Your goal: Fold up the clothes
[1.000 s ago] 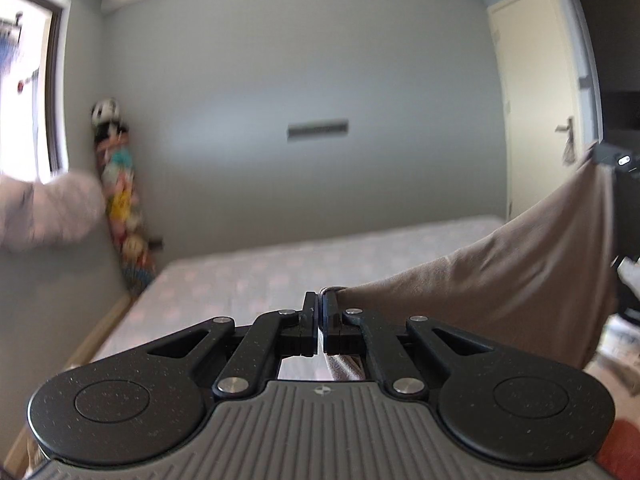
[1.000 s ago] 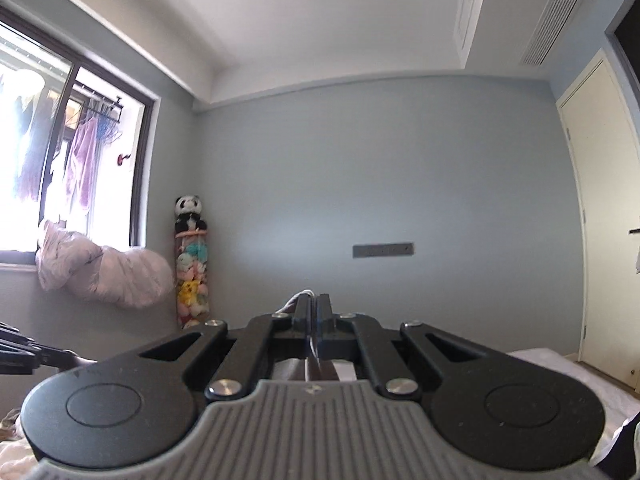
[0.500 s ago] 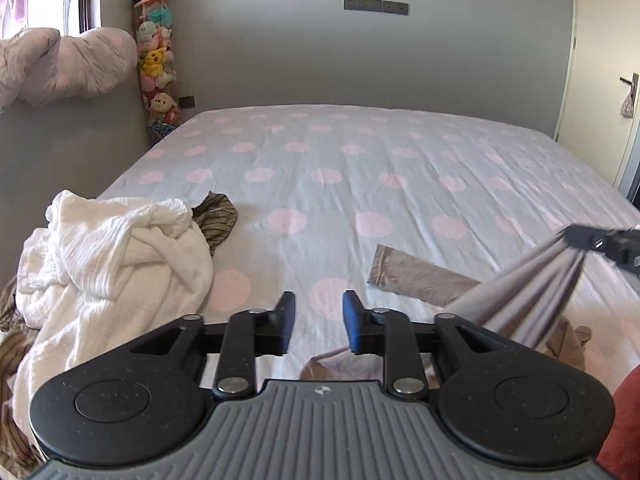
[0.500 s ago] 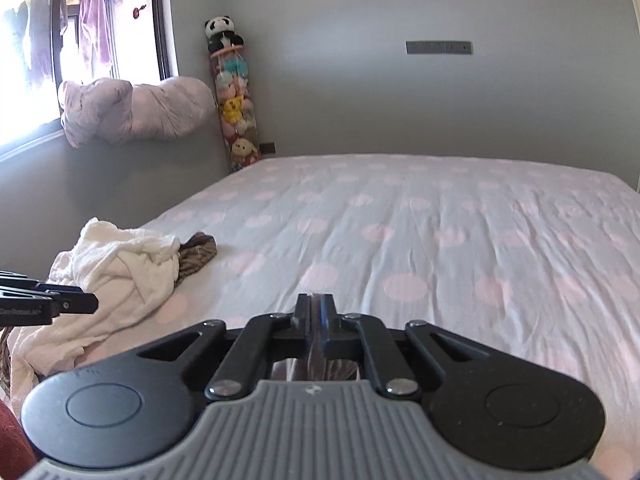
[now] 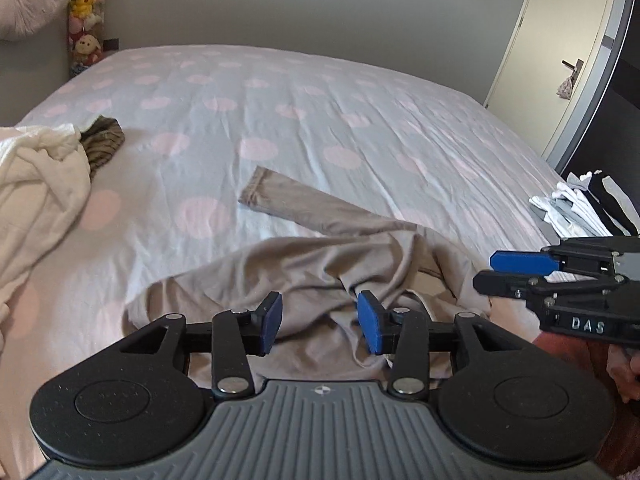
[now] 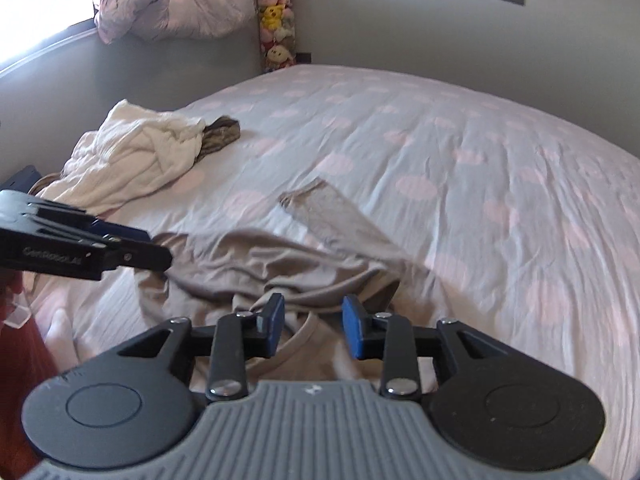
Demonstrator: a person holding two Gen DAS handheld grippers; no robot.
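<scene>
We see the bed filling both views, its grey sheet printed with pale pink dots and faintly creased. On its near edge lies the taupe long-sleeved shirt, a soft, thin knit crumpled into loose folds, one sleeve stretching flat up the sheet toward the middle of the bed. Our left gripper hangs over the shirt's near folds, jaws opening, blue pads apart with cloth showing below and between them but not pinched. Our right gripper is over the shirt's ribbed neckline, jaws also opening, pads clear of the fabric, nothing held. In the left wrist view the right gripper reaches in from the right edge just beside the shirt. At the left edge of the bed sits a heap of crinkled cream cloth, with a striped brown garment poking out from under it. At the right edge we see a small stack of folded white, grey and black clothes.
</scene>
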